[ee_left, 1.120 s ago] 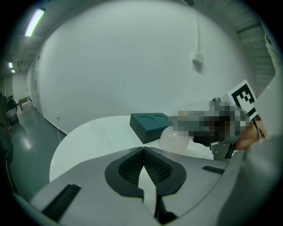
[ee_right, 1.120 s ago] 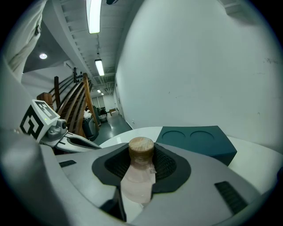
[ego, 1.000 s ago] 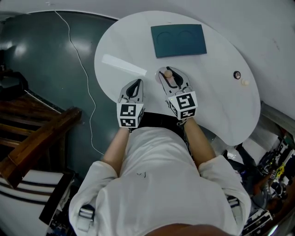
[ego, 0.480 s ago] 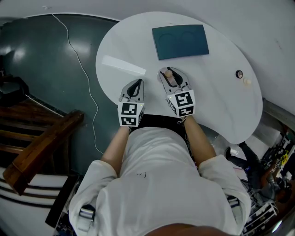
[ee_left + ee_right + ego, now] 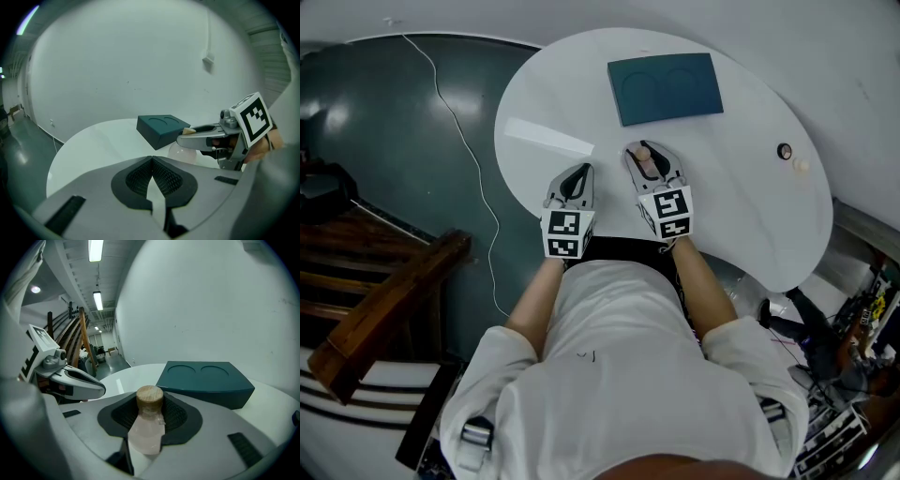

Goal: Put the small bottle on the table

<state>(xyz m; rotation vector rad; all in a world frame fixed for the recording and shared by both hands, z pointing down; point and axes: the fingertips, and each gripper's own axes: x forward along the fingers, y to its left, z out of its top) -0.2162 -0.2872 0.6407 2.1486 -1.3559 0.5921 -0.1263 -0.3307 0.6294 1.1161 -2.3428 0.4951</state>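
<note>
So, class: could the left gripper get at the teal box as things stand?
Probably yes: only bare table lies between the left gripper and the teal box; its shut jaws hold nothing.

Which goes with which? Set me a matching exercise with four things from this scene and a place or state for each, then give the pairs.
Things:
1. small clear bottle with a wooden stopper
2. dark teal rectangular block
3. left gripper
4. small black ring

Places or states:
A. jaws together, nothing between them
B. near the white table's right edge in the head view
C. gripped in the right gripper's jaws
D. lying flat beyond both grippers

Pairs: 1-C, 2-D, 3-A, 4-B.
</note>
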